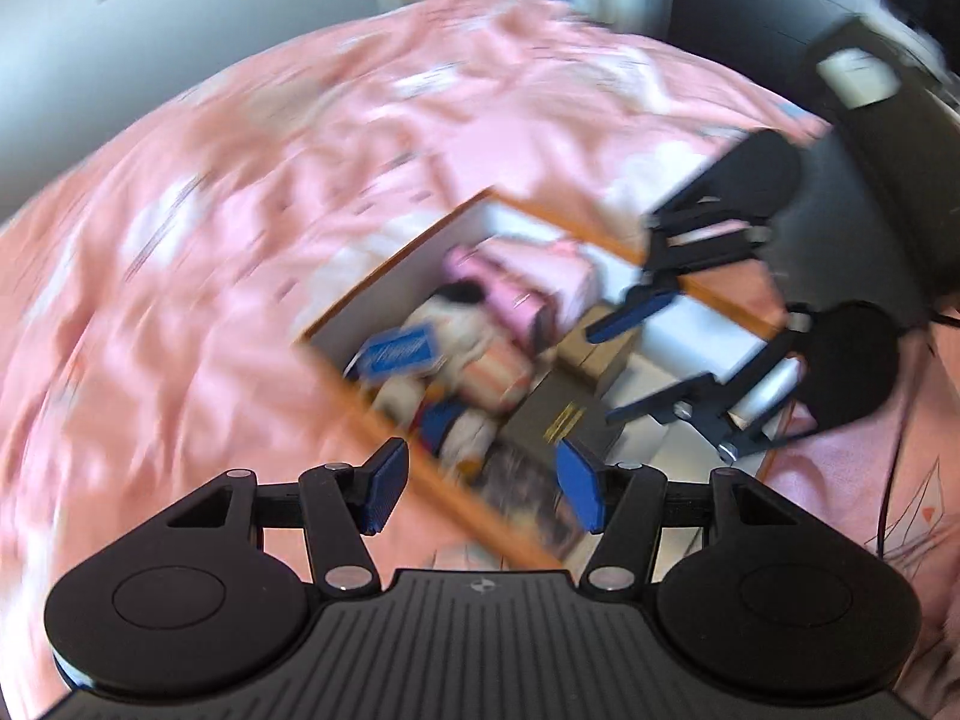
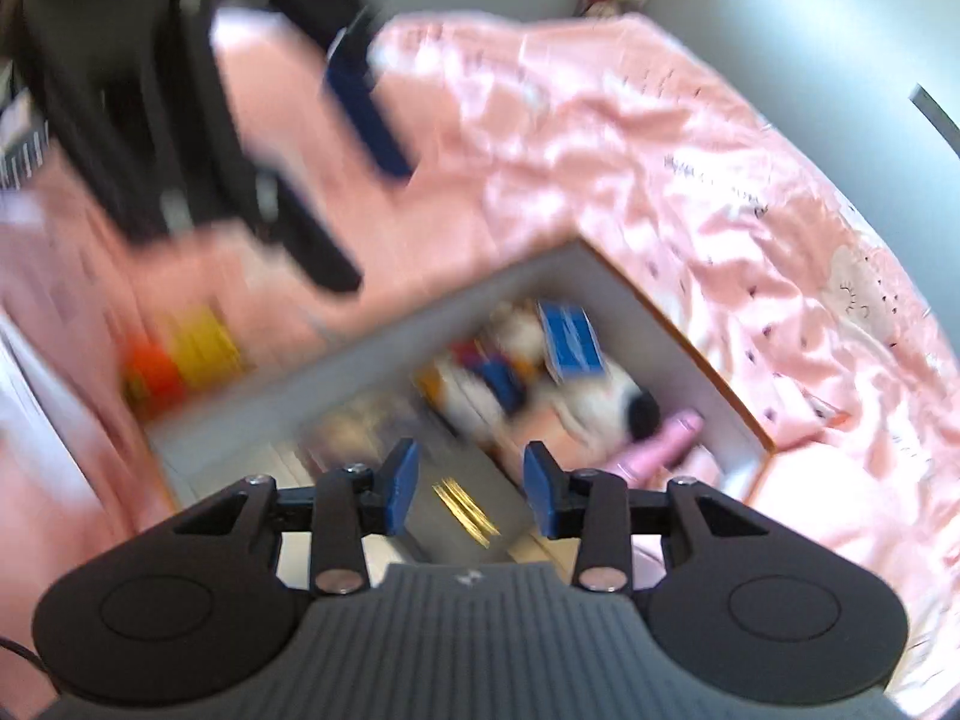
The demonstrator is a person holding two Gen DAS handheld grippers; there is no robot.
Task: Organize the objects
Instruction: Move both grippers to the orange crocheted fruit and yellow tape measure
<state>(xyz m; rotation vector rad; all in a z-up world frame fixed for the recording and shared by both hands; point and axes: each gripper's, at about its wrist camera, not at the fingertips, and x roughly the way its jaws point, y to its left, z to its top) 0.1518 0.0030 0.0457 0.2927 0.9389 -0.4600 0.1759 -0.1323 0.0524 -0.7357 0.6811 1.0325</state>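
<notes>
An open box with an orange rim (image 1: 384, 276) and white inner walls (image 2: 420, 312) lies on a pink bedsheet (image 1: 210, 210). Inside are a plush toy (image 1: 444, 324) (image 2: 606, 402), a blue card pack (image 1: 396, 354) (image 2: 570, 342), a pink item (image 1: 516, 276) (image 2: 666, 444), a brown carton (image 1: 600, 348) and a grey box with gold print (image 1: 558, 420) (image 2: 462, 504). My left gripper (image 1: 480, 489) hovers open over the box's near rim, nothing between its pads; it shows blurred (image 2: 360, 222) in the right wrist view. My right gripper (image 2: 470, 489) (image 1: 636, 360) hangs above the grey box, jaws apart and empty.
Orange and yellow objects (image 2: 180, 354) lie outside the box on the sheet, beyond its left wall. A grey wall (image 2: 780, 12) borders the bed behind. The rumpled pink sheet (image 2: 720, 210) spreads wide on the box's far sides. Both views are motion-blurred.
</notes>
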